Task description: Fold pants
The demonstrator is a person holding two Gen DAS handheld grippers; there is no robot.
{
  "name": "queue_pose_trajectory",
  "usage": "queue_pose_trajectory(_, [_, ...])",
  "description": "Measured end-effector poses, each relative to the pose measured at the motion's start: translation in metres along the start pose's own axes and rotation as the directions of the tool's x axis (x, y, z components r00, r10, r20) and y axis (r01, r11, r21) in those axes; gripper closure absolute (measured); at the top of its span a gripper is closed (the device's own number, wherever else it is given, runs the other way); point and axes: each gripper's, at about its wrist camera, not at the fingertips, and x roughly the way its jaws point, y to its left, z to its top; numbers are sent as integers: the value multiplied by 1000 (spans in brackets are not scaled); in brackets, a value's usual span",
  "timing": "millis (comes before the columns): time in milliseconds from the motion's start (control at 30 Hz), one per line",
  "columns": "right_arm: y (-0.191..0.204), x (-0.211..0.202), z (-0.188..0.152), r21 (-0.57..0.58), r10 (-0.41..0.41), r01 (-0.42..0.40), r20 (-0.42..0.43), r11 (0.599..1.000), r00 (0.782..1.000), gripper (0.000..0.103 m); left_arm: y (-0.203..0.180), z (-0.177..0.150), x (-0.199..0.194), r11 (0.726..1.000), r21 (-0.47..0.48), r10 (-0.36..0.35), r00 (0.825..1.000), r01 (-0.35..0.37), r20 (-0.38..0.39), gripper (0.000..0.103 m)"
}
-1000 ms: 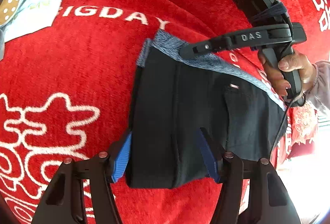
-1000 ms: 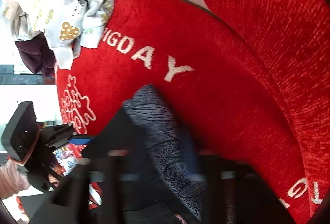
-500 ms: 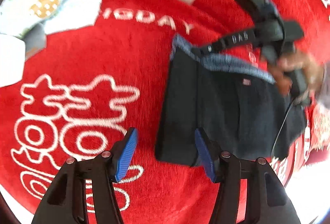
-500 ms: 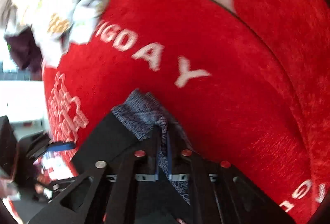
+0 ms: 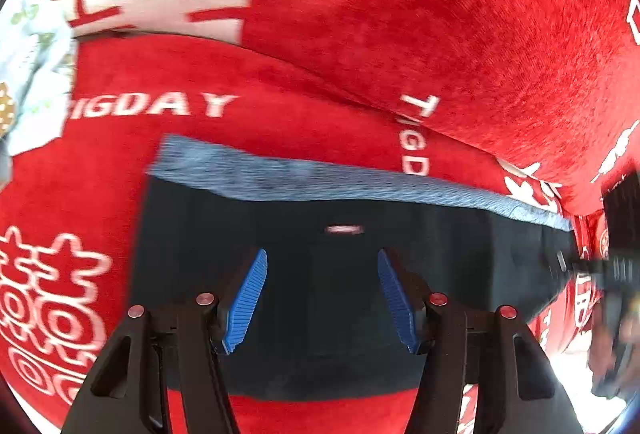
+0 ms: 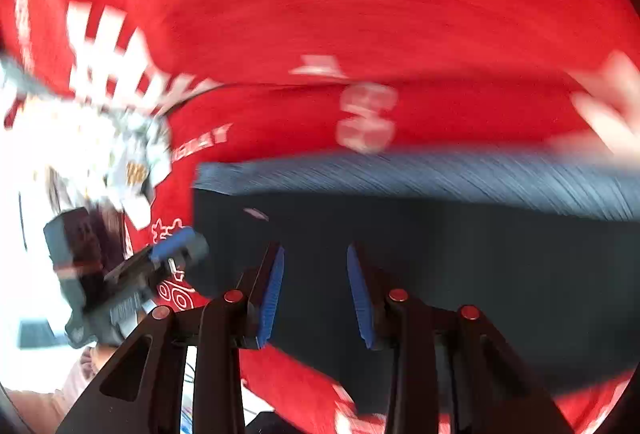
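Lying folded on the red cover (image 5: 420, 34), pants (image 5: 320, 294) under both parted grippers.

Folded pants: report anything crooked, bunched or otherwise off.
Nothing stands out. The pants lie flat on the red cover as a tidy dark rectangle, grey waistband straight along the far edge. Both frames are motion-blurred, so small wrinkles cannot be ruled out.

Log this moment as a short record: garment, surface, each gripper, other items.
garment: black pants folded flat, grey-blue waistband along the far edge
surface: red cover with white lettering
left gripper: fingers apart above the pants, holding nothing
right gripper: jaws have just been opening, nothing between the fingers
other items: pale patterned clothes heaped at the left
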Motion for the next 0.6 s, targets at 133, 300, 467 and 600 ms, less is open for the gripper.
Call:
queue_pose_trajectory(133, [-90,-48,-63,265,47,-66,76,962,996,66,-36,-15,35,994,34,102,993,-100,-60,43])
queue_pose_trajectory(300, [-160,-68,-113,456,122,-186,165,870,979,64,-53,-29,42,979,90,184,983,-181,-28,38])
queue_pose_trajectory(467, [-184,-63,-127,514,169,-257,212,819,962,64,-56,-25,44,976,109,193,980,-186,-52,37])
queue_pose_trajectory(600, [-194,-64,-124,509,195,-311,270,802,943,64,-56,-24,47,970,131,210,977,-202,-43,37])
